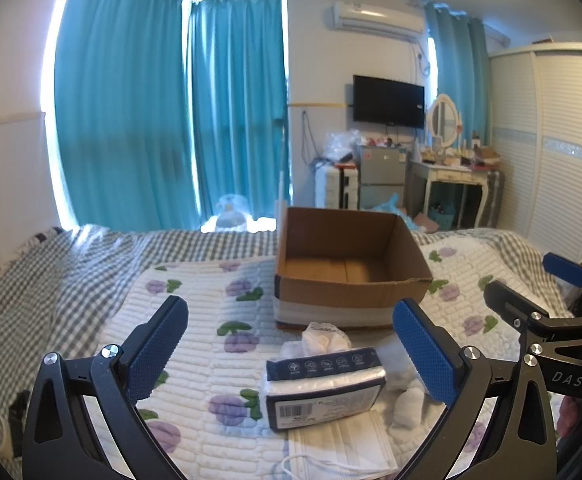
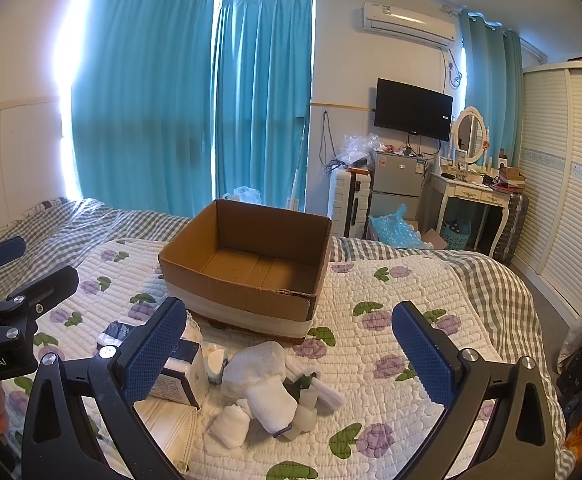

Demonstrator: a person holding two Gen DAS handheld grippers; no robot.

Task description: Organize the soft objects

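A: What does the right wrist view add? 
B: White socks [image 2: 265,380] heaped near the cardboard box [image 2: 247,264]; the left wrist view shows mainly the tissue pack [image 1: 323,388], a face mask [image 1: 343,448] under its near edge, and the quilt [image 1: 195,320].

A: Orientation of the pack? 
B: It lies flat, long axis left–right, barcode end nearest, just before the box.

A: Finger state? 
B: Left gripper [image 1: 291,356] and right gripper [image 2: 287,356] both spread wide, holding nothing, above the items.
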